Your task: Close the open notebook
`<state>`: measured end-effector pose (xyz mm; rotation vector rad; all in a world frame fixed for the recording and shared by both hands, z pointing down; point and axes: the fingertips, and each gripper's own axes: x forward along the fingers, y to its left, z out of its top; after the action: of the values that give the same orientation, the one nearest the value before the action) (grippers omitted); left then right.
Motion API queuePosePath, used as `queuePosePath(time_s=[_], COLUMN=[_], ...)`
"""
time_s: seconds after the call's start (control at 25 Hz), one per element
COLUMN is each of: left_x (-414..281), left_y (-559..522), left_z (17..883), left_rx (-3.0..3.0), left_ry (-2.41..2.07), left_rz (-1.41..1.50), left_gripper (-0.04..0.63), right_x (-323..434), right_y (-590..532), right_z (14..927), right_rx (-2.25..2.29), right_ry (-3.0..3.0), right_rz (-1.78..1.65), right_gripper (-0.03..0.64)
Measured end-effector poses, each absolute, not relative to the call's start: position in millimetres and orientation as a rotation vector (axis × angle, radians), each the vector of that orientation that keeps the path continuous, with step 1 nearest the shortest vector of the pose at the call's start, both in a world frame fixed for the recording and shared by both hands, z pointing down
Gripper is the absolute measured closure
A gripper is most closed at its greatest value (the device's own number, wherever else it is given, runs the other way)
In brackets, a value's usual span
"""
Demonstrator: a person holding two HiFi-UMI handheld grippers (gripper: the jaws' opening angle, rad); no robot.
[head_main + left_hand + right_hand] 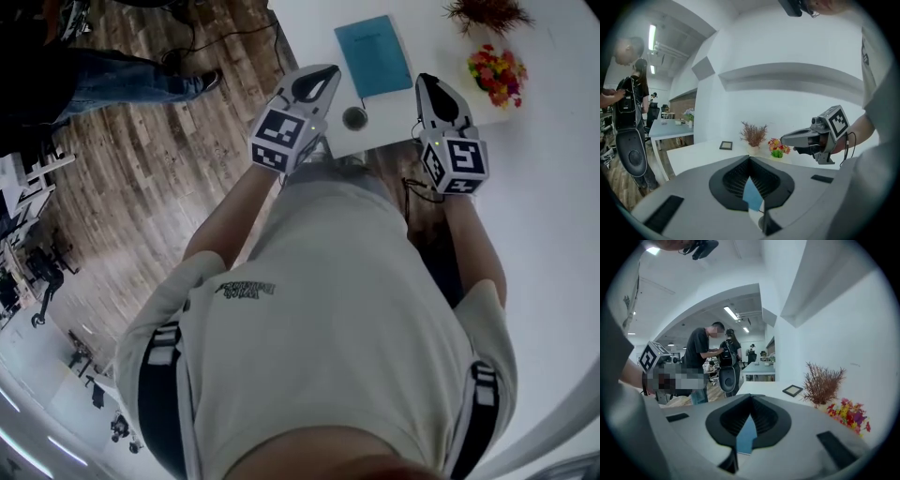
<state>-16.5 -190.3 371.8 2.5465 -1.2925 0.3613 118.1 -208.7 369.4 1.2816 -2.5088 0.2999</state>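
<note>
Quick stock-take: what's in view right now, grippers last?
notebook: one, teal, closed, flat on the table
table: one, white, under the notebook
round object: one, dark, near table edge; kind unclear
flowers: one bunch, red, yellow, pink, right of notebook
dried plant: one, reddish-brown, behind the flowers
picture frame: one, dark, far end of table
bystanders: two, dark tops, on the wood floor
left gripper: one, grey, shut, empty, over table edge
right gripper: one, grey, shut, empty, over table edge
</note>
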Motion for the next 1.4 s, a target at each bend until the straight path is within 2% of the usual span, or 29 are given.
queuePosePath(time_s=[0.6,0.92,1.4], left_x=[-27.7,-25.7,-25.8], left_y=[-145.5,-125.6,-123.1], left_z=[272.5,259.6,256.8], left_rx=[2.776,2.818,2.814], left_ry=[-1.405,-1.399,-1.398], left_rz=[0.164,0.133,0.096], left_gripper=[0.581,0.581,0.581], right_x=[56.4,40.9,34.3], right_y=[-150.6,-128.2,-129.6], right_z=[266.9,250.6,235.7], right_rx=[1.208,1.193,1.192], right_ry=[-2.745,-2.801,-2.83], right_rz=[0.12,-0.078,-0.065], right_gripper=[0.614,0.614,0.615])
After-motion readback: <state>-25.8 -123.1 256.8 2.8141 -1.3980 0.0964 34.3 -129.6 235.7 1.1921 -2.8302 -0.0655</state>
